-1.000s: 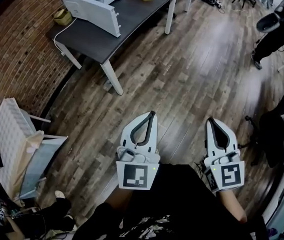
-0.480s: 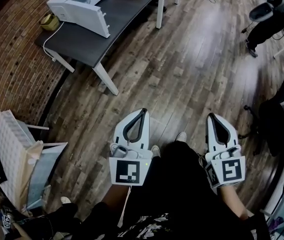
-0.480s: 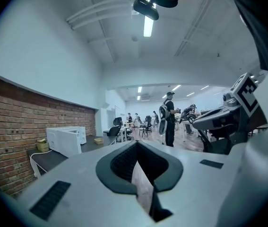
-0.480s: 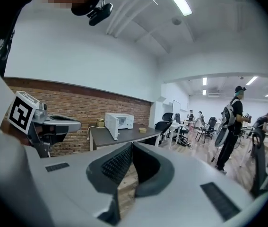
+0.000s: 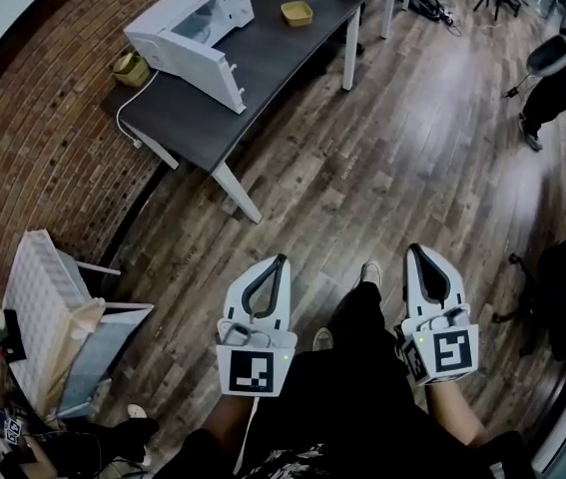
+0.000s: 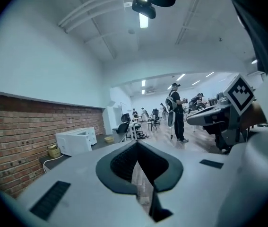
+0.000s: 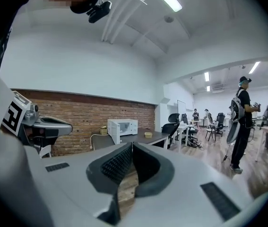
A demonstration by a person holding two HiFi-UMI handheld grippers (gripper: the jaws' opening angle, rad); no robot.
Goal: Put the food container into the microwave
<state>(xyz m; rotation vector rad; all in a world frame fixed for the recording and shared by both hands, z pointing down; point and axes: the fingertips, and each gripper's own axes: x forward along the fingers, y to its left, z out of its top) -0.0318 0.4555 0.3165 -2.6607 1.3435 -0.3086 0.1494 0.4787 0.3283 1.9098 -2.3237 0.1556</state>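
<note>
The left gripper [image 5: 280,260] and right gripper [image 5: 414,250] hang empty, jaws pressed together, well apart from the container [image 5: 296,13] on the table [image 5: 263,63] near the microwave [image 5: 191,23]; arriving unopened would probably shove it away.

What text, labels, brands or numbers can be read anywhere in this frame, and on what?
No readable text anywhere.
Left gripper and right gripper: their cubes show black-and-white square patterns, not words.
Microwave: any print too small to read.
Food container: no label visible.
</note>
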